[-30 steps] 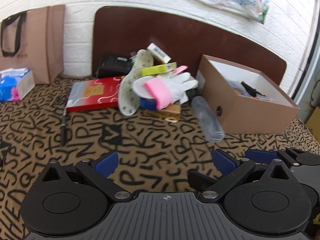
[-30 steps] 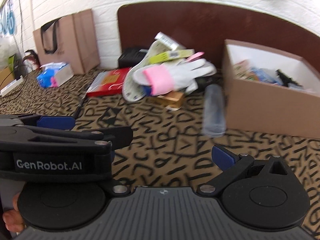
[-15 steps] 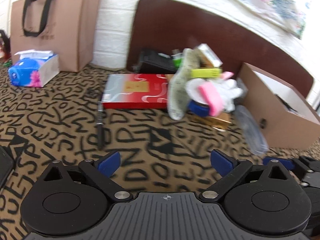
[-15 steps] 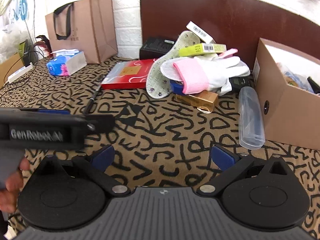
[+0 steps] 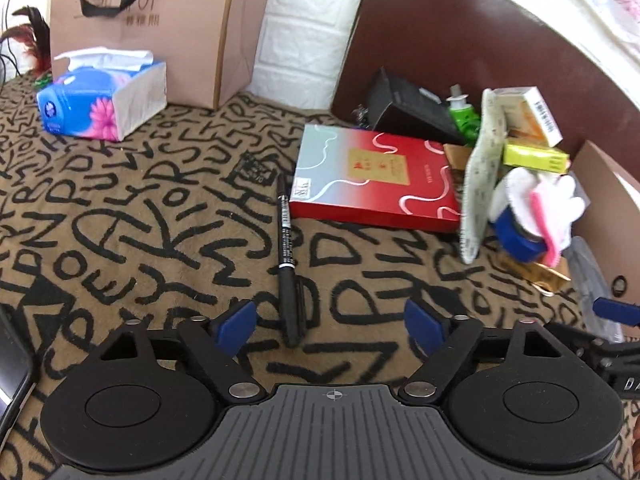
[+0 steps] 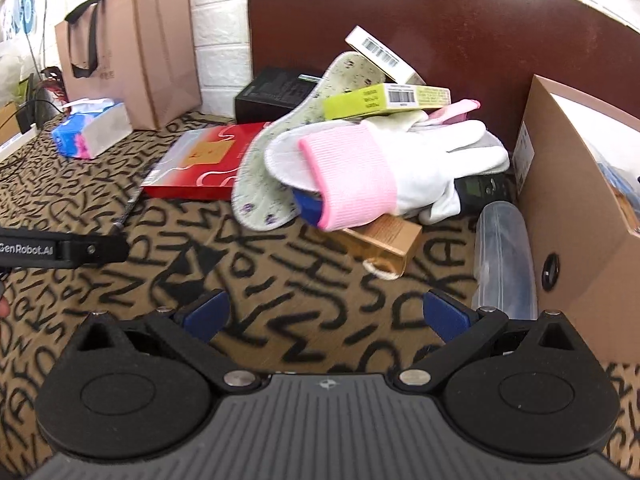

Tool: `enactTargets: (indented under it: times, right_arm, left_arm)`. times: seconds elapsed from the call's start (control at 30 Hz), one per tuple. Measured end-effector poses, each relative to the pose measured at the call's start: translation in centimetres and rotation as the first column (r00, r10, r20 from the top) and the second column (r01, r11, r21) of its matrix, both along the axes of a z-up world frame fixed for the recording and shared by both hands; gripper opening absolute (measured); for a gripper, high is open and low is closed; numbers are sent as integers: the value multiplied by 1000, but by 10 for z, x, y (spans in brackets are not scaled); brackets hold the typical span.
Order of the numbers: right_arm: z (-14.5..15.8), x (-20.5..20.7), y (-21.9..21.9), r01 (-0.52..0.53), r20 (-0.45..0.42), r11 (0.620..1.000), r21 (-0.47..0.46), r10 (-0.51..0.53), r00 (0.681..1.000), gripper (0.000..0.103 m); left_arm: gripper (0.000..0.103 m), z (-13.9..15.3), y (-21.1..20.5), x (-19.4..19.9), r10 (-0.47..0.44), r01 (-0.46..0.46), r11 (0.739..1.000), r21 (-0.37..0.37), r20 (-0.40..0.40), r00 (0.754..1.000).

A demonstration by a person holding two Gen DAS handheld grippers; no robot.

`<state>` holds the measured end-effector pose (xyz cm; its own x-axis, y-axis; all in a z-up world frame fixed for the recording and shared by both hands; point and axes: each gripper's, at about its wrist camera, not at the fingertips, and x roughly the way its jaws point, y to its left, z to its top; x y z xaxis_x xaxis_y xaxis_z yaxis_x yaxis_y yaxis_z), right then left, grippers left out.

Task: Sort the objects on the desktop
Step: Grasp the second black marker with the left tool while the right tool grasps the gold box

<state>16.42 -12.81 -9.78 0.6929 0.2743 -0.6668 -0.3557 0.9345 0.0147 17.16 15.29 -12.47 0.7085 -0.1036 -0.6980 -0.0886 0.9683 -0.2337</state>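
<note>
A black pen [image 5: 287, 264] lies on the patterned cloth. Its near end sits between the fingers of my open left gripper [image 5: 330, 320]. A red flat box [image 5: 376, 178] lies beyond it. A pile holds a white glove with pink cuff [image 6: 384, 172], an insole [image 6: 272, 164], a yellow-green box [image 6: 384, 100], a blue tape roll [image 6: 308, 202] and a gold box [image 6: 384, 240]. A clear plastic case [image 6: 504, 256] lies beside the cardboard box [image 6: 580, 208]. My right gripper [image 6: 326, 314] is open and empty in front of the pile.
A tissue pack [image 5: 104, 98] and a brown paper bag [image 5: 144, 28] stand at the back left. A black box [image 6: 276, 92] leans by the brown board [image 6: 440, 20]. A dark phone edge [image 5: 12, 364] shows at the left.
My left gripper has swung left and forward, and the pen now lies between its fingers. My right gripper has moved closer to the pile and the clear case.
</note>
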Motion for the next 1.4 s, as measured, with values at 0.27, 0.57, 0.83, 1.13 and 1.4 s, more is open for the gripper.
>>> enactTargets:
  times: [0.27,0.57,0.83,1.13,1.4]
  right_arm:
    - [-9,33,-4,19,35,1000,-18,-18,999,100]
    - [-15,57,1,-7,56,999,-34,9,998,86]
    - [-16,44,-1,-1,27,999,-33,2,1000,44]
    - [-11,-3,-3,0,-25,1000,22,1,1000,34]
    - [-5,-54,-15,-7,-58,998,58,10,998,34]
  left_arm:
    - [83,-5,3,18,-4,4,999,32,-3,1000]
    - [40,-6,1,26,8,-7,997,81,-13,1000]
    - [16,-6,-3,16,-19,20,999,51,-26,999]
    - [16,-5,-23,-17,-95,95,995,8,-53,994]
    - [10,-4,-39,-60,-158,158,987,-6,-74,985]
